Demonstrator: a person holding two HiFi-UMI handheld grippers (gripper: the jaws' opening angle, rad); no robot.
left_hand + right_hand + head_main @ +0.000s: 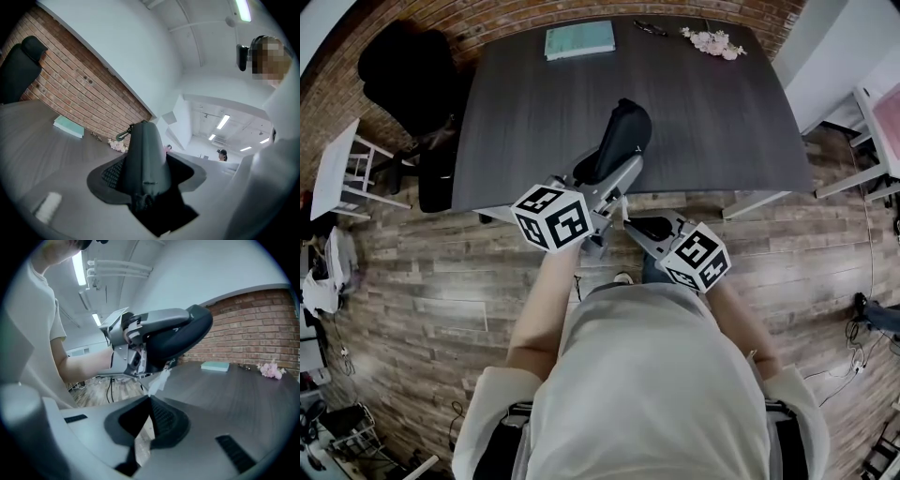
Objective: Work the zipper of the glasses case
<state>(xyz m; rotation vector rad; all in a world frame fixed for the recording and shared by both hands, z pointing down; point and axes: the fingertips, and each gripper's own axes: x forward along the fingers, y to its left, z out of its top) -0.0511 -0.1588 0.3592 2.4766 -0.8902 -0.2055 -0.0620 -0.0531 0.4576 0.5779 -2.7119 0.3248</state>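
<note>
The black glasses case [619, 141] is lifted over the near edge of the dark table [722, 122]. My left gripper [605, 176] is shut on its lower end. In the left gripper view the case [143, 159] rises between the pads, with its zipper pull [123, 135] at the far tip. My right gripper [637, 226] sits just below and to the right, jaws shut. In the right gripper view the case [180, 336] hangs above my right gripper [150, 401], and a small white tag [158, 382] dangles from it to the fingertips. Whether the tag is pinched I cannot tell.
A teal book [579, 39], a pair of glasses [650, 27] and pink flowers [712, 41] lie along the table's far edge by the brick wall. A black chair [403, 66] stands at the left corner. Wooden floor lies below me.
</note>
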